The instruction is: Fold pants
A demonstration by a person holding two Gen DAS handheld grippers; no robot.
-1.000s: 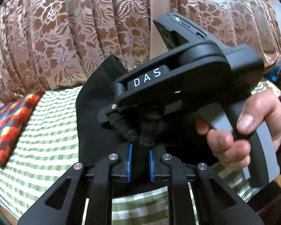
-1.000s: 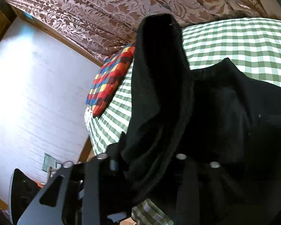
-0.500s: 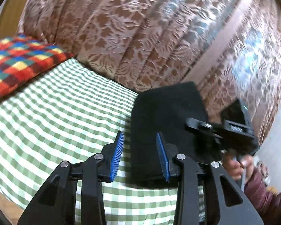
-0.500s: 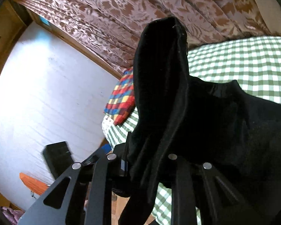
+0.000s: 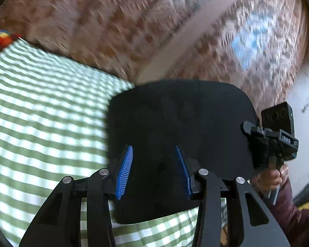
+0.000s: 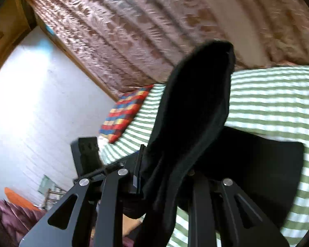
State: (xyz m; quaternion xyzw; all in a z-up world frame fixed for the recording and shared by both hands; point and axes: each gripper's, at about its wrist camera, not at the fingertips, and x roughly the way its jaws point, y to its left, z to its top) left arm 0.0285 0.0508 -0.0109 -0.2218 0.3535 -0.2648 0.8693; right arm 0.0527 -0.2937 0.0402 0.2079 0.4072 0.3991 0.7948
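Pants half folded on the green check bed, brown floral curtain behind

Room: green/white check bedspread (image 5: 41, 113), curtain (image 5: 134, 20) at the back, white wall (image 6: 31, 103) on the side. Count: 1 pair of black pants (image 5: 181, 123), 1 patchwork pillow (image 6: 123, 115), 2 grippers. Left gripper (image 5: 154, 170) is wide open w/ nothing in it, hovering over the flat folded part; 1 s ago it was pinched on the cloth. Right gripper (image 6: 164, 177) is clamped on a flap of the pants, held up off the bed same as before.
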